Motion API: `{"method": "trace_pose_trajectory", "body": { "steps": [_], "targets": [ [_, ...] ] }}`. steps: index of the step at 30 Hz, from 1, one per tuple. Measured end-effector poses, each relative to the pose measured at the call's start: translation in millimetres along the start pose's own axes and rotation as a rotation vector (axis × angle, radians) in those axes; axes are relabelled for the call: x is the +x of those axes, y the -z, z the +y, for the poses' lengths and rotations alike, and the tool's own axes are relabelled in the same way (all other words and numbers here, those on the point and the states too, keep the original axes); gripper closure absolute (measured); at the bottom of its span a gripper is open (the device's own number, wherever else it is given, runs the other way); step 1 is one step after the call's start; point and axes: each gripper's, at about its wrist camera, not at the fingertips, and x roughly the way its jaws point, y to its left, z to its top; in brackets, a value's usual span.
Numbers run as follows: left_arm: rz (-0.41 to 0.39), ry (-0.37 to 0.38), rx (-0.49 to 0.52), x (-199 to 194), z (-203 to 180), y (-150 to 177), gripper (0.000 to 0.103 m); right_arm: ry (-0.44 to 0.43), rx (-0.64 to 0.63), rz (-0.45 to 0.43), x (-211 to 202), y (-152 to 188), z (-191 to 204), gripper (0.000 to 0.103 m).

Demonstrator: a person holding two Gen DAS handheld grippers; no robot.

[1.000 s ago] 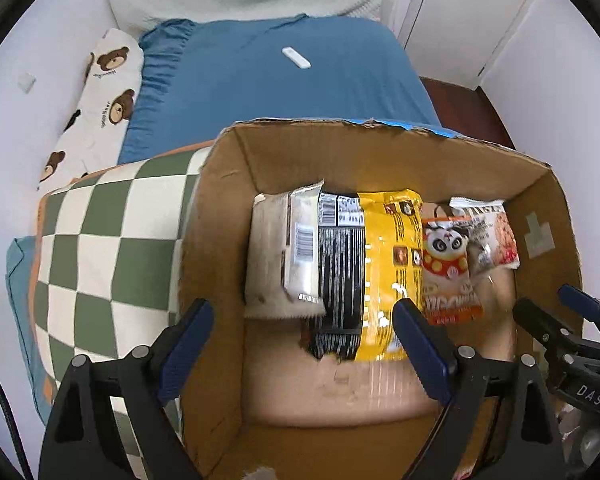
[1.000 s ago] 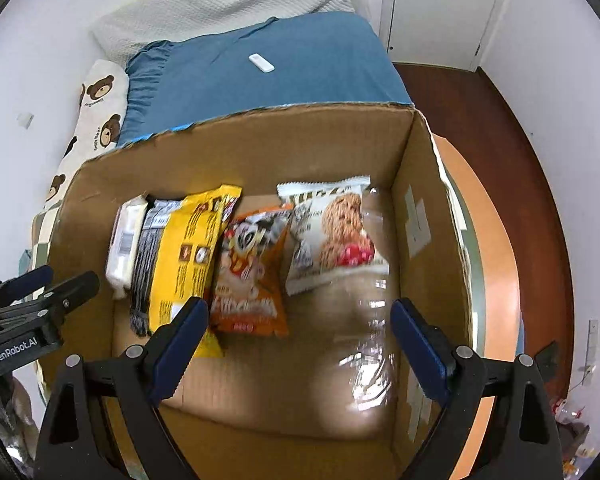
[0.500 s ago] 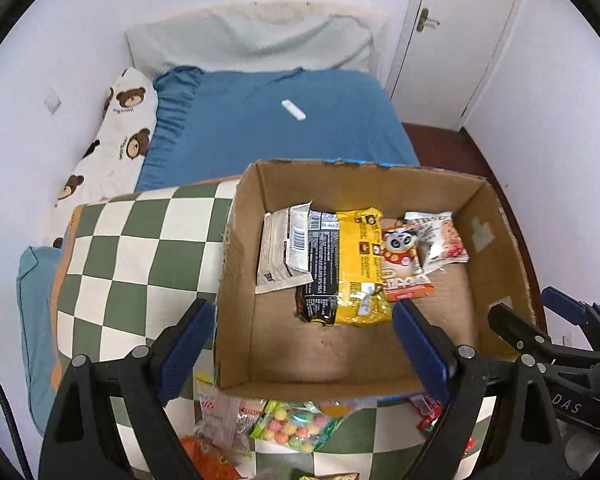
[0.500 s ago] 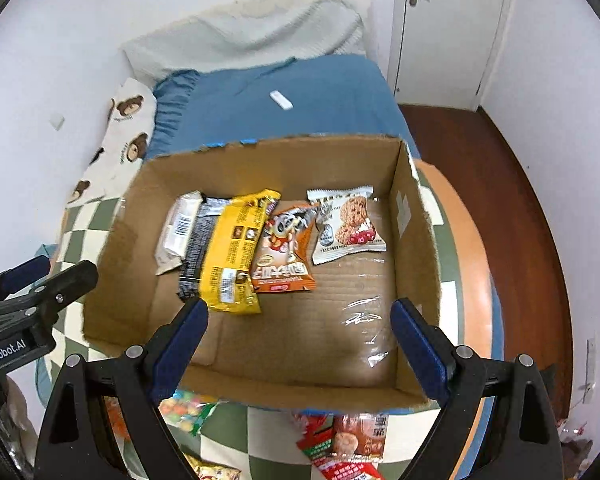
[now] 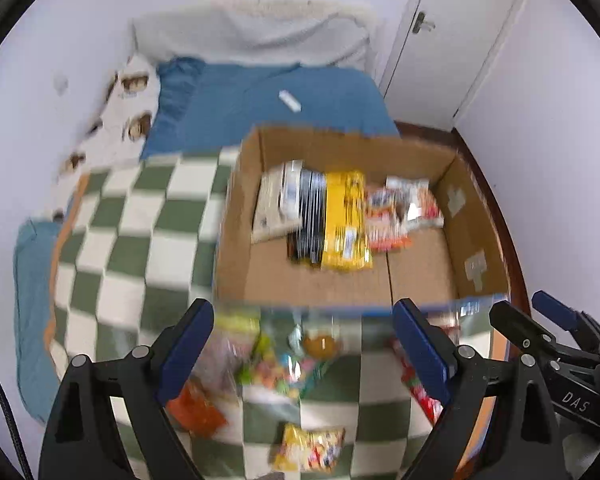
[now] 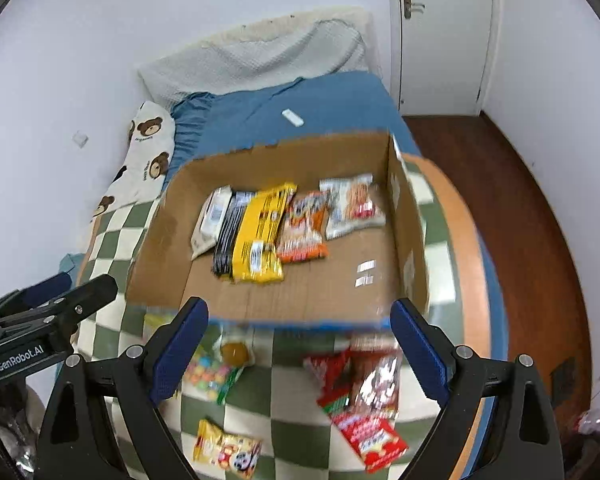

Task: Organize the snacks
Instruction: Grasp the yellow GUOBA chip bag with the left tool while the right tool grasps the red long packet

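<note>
Both views pulled back; loose snacks before box.

A bed covered by a blue sheet is seen along the white wall, with a green-and-white checked blanket spread over its near part. An open brown cardboard box is set on the blanket. In front of the box, loose snack packets are scattered on the checks: red packets, a clear bag of coloured candies and a yellow packet. A small white oblong object is laid on the sheet, and a bear-print pillow is placed against the wall.
</note>
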Motion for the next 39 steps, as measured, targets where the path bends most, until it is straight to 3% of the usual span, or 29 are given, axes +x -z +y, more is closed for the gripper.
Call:
{"method": "trace_pose_trajectory", "body": {
  "steps": [3,5,8,13,17,19,24,28,31,34,36,39],
  "targets": [
    [0.116,0.024,-0.044,25.1,10.8,35.3,0.011,-0.01,0.024,0.054,11.6,31.3,-13.4,0.009],
    [0.235,0.032,-0.049,48.9,15.3,70.8,0.011,-0.013,0.034,0.095,23.8,51.6,-24.1,0.025],
    [0.401,0.076,-0.093,79.3,22.4,120.2,0.011,0.007,0.067,0.176,45.1,84.3,-44.8,0.026],
    [0.663,0.238,-0.313,129.1,33.8,179.6,0.013,0.021,0.099,0.286,84.1,130.2,-74.5,0.026],
    [0.667,0.282,-0.439,153.4,35.9,182.4,0.013,0.046,0.06,0.334,114.9,148.2,-81.6,0.026],
    [0.636,0.25,-0.44,161.1,32.2,174.3,0.013,0.067,0.017,0.343,129.8,153.5,-79.8,0.026],
    [0.578,0.216,-0.378,174.1,15.6,152.6,0.013,0.097,-0.013,0.363,143.1,163.1,-77.8,0.026],
    [0.534,0.177,-0.288,163.8,1.9,139.1,0.013,-0.012,0.031,0.442,140.4,179.9,-70.5,0.026],
    [0.506,0.136,-0.219,137.7,1.2,142.3,0.013,-0.036,0.047,0.431,128.7,187.4,-68.1,0.026],
    [0.56,0.141,-0.256,125.7,11.2,161.2,0.012,0.004,0.058,0.383,123.8,184.9,-71.4,0.022],
    [0.662,0.194,-0.355,134.0,18.6,183.3,0.012,0.025,0.082,0.378,130.5,181.8,-74.5,0.022],
    [0.741,0.248,-0.471,156.0,19.4,201.6,0.012,0.038,0.105,0.37,146.9,171.9,-72.0,0.022]
  ]
}}
